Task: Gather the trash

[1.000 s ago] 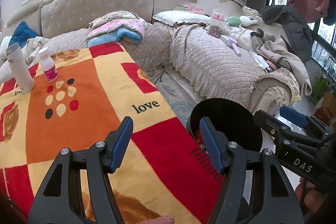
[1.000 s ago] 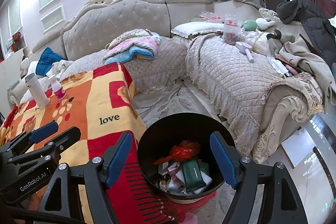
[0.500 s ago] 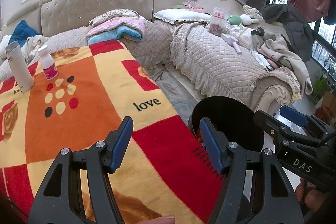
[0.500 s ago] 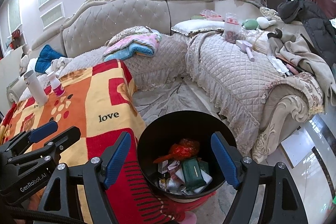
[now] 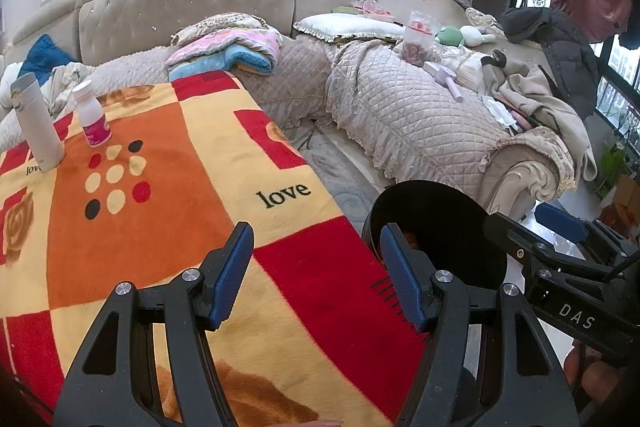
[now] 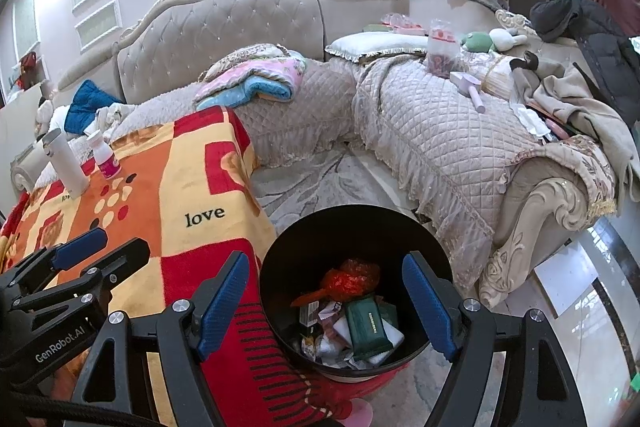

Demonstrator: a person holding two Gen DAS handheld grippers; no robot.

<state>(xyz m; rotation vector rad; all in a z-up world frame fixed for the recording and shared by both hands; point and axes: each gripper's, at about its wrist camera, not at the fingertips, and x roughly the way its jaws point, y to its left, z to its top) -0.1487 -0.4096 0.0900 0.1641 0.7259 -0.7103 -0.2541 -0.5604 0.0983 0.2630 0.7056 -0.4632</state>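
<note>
Both tongs stand apart and empty: the left tongs point(image 5: 316, 267) hover over the near edge of the blanket-covered worktop point(image 5: 168, 211), and the right tongs point(image 6: 326, 301) hang directly above the black bin point(image 6: 276, 267), which sits on the floor just off the worktop's near right corner. Wrappers, a green packet point(image 6: 366, 325) and a red bag point(image 6: 348, 277) already lie inside the bin.

Farther along, near the far left corner, a white cylinder point(image 5: 38, 125) and a small pink-labelled bottle point(image 5: 94, 121) stand upright, just beside each other and well apart from both tongs. Whether these count as trash is hard to say from here; they are probably the remaining targets.

Reaching across could go wrong: the soft blanket gives an unsteady footing, so a glancing touch may topple the cylinder into the bottle, or roll either off the far edge.
</note>
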